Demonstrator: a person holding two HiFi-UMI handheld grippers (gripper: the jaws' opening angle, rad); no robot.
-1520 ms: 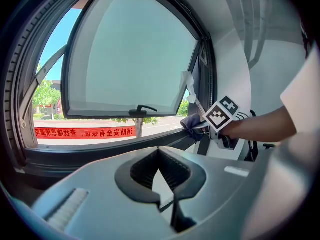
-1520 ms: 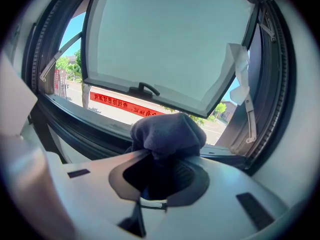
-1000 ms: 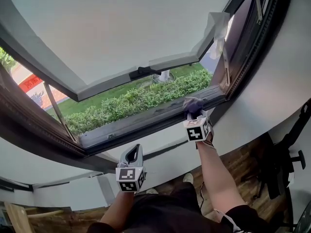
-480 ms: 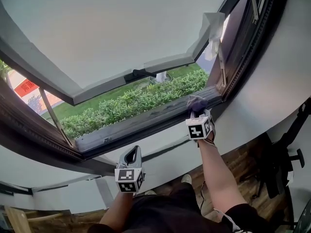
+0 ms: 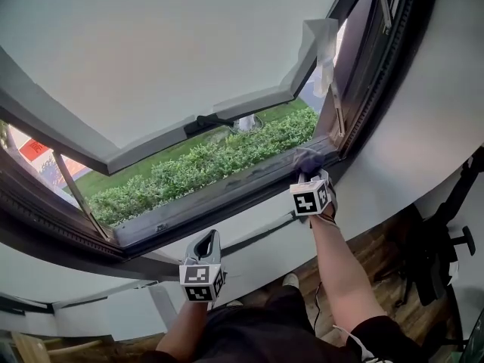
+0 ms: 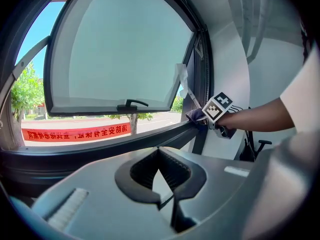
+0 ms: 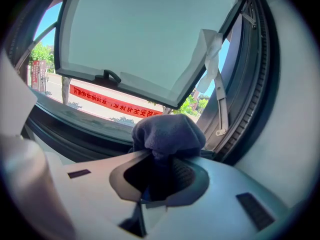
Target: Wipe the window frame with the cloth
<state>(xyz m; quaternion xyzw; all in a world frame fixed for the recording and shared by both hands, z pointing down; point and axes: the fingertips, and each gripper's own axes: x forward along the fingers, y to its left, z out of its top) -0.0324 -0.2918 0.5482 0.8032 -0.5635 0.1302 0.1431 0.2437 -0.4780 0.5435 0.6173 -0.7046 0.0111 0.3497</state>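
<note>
The dark window frame's bottom rail (image 5: 227, 191) runs from lower left up to the right corner. My right gripper (image 5: 308, 174) is shut on a bunched grey-purple cloth (image 5: 306, 159) and presses it on the rail close to that corner. In the right gripper view the cloth (image 7: 167, 134) bulges out of the gripper (image 7: 160, 156), hiding the fingertips. My left gripper (image 5: 206, 242) hangs lower, below the rail against the white wall, shut with nothing in it. From the left gripper view (image 6: 160, 156) the cloth (image 6: 196, 115) shows far off on the rail (image 6: 125, 144).
The frosted sash (image 5: 166, 66) swings outward above, with a black handle (image 5: 204, 121) and a white scrap (image 5: 321, 40) hanging at its corner. A metal stay (image 7: 220, 109) sits at the right jamb. Outside is a green hedge (image 5: 197, 169). Dark chair equipment (image 5: 439, 255) stands at lower right.
My right gripper has slid the cloth a little rightward along the bottom rail, nearer the right corner. The left gripper has stayed low and shut.
</note>
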